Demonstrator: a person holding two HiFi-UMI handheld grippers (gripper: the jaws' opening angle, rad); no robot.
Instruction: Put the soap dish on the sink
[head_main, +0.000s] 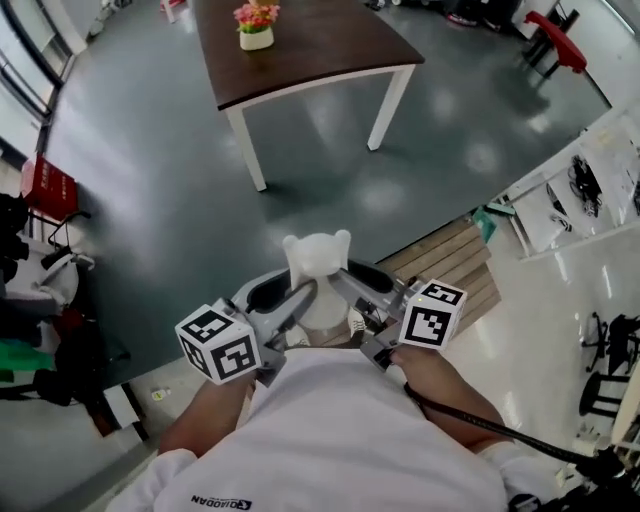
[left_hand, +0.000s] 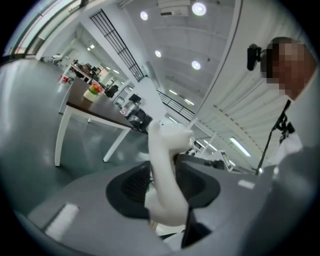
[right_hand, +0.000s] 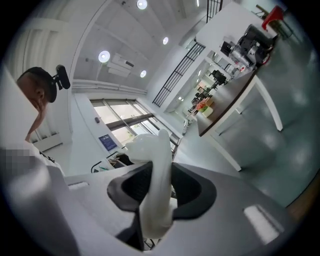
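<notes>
A white bear-shaped soap dish (head_main: 318, 262) is held in the air close to my chest, above the dark floor. It stands upright between both grippers. My right gripper (head_main: 352, 298) comes in from the right and is shut on the dish's edge (right_hand: 155, 165), which fills the space between its black pads (right_hand: 192, 187). My left gripper (head_main: 296, 304) comes in from the left with the dish (left_hand: 167, 165) between its jaws. A dark gap shows beside its left pad (left_hand: 131, 186), so it stands open around the dish. No sink is in view.
A brown table with white legs (head_main: 300, 50) carries a flower pot (head_main: 256, 28) at the far side. A wooden slatted platform (head_main: 455, 262) lies to the right below me. White desks (head_main: 590, 180) stand at the right and red items (head_main: 48, 188) at the left.
</notes>
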